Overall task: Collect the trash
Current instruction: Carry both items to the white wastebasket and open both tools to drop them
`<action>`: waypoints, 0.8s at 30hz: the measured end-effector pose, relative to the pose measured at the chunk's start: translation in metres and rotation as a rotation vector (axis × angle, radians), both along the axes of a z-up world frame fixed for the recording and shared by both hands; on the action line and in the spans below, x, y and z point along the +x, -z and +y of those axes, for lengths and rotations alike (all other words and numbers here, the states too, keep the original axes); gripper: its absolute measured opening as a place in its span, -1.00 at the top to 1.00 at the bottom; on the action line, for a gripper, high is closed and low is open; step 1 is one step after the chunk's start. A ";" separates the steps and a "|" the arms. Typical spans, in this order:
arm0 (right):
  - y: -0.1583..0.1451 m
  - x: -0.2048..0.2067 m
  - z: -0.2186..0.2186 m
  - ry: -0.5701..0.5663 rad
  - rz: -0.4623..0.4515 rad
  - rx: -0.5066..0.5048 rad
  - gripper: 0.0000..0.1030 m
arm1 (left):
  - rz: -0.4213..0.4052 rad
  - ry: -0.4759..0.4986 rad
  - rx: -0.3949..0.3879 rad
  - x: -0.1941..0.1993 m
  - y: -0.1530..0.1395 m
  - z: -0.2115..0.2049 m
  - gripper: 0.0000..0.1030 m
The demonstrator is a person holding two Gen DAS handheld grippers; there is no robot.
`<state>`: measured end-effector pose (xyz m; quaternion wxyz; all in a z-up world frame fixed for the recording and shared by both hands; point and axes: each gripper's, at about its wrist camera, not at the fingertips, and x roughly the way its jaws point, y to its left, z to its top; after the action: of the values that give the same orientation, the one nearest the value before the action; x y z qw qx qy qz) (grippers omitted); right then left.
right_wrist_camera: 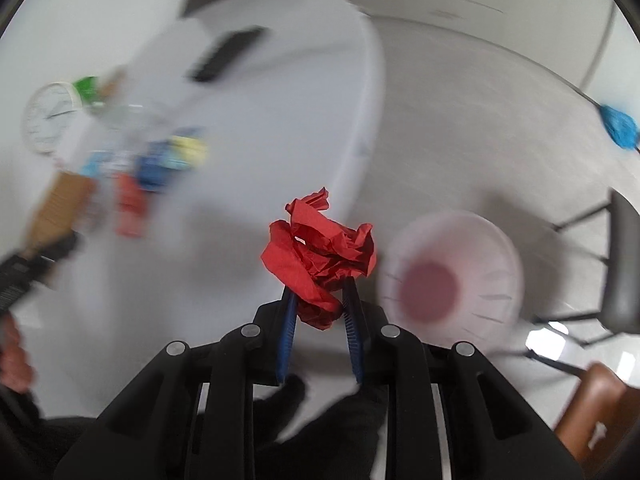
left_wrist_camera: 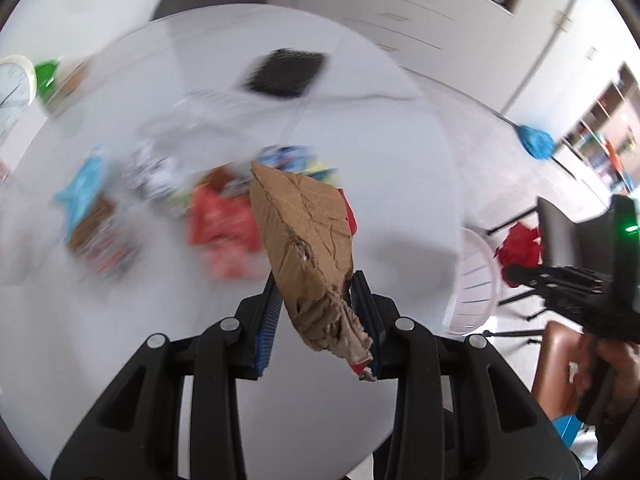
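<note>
My left gripper (left_wrist_camera: 318,292) is shut on a torn piece of brown cardboard (left_wrist_camera: 308,236) and holds it above the round white table (left_wrist_camera: 400,168). My right gripper (right_wrist_camera: 320,300) is shut on a crumpled red paper ball (right_wrist_camera: 320,252), held past the table's edge, left of the white bin. The right gripper with the red paper (left_wrist_camera: 520,248) also shows at the right of the left wrist view. The white trash bin (right_wrist_camera: 452,272) stands on the floor beside the table, with something red at its bottom. Several blurred wrappers (left_wrist_camera: 224,224) lie in a pile on the table.
A black flat object (left_wrist_camera: 286,74) lies at the table's far side. A white wall clock (right_wrist_camera: 52,116) and a green item (right_wrist_camera: 88,86) lie at the left. A blue mop (right_wrist_camera: 618,126) rests on the floor. A grey chair (right_wrist_camera: 620,272) and a brown seat (right_wrist_camera: 596,412) stand at right.
</note>
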<state>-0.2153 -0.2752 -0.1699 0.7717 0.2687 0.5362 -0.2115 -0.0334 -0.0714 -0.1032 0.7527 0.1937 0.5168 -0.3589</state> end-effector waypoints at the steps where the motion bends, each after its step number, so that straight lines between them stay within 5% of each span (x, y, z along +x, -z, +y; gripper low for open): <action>1: 0.007 -0.007 -0.010 0.014 0.018 0.003 0.55 | -0.002 0.020 -0.001 -0.006 -0.001 -0.010 0.32; 5: 0.038 -0.034 -0.044 0.076 0.069 0.042 0.47 | 0.011 0.121 0.003 -0.036 0.000 -0.061 0.32; 7: 0.049 -0.044 -0.060 0.105 0.101 0.070 0.16 | 0.018 0.176 0.008 -0.050 0.002 -0.084 0.32; 9: 0.048 -0.053 -0.075 0.133 0.103 0.070 -0.37 | 0.030 0.233 0.015 -0.066 0.005 -0.109 0.32; 11: 0.041 -0.065 -0.084 0.144 0.095 0.052 -0.59 | 0.058 0.288 0.023 -0.079 0.012 -0.133 0.32; 17: 0.015 -0.087 -0.117 0.153 0.079 -0.013 -0.77 | 0.178 0.417 0.059 -0.115 0.035 -0.194 0.32; 19: 0.005 -0.092 -0.129 0.151 0.067 -0.031 -0.77 | 0.203 0.452 0.060 -0.126 0.040 -0.210 0.19; 21: -0.003 -0.094 -0.138 0.149 0.062 -0.057 -0.80 | 0.184 0.461 0.062 -0.133 0.040 -0.218 -0.42; 24: -0.017 -0.099 -0.148 0.151 0.038 -0.085 -0.86 | 0.141 0.460 0.050 -0.142 0.031 -0.227 -0.77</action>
<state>-0.3147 -0.4236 -0.1529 0.7539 0.2713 0.5194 -0.2969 -0.1750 -0.2980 -0.1339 0.6081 0.2996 0.5191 -0.5206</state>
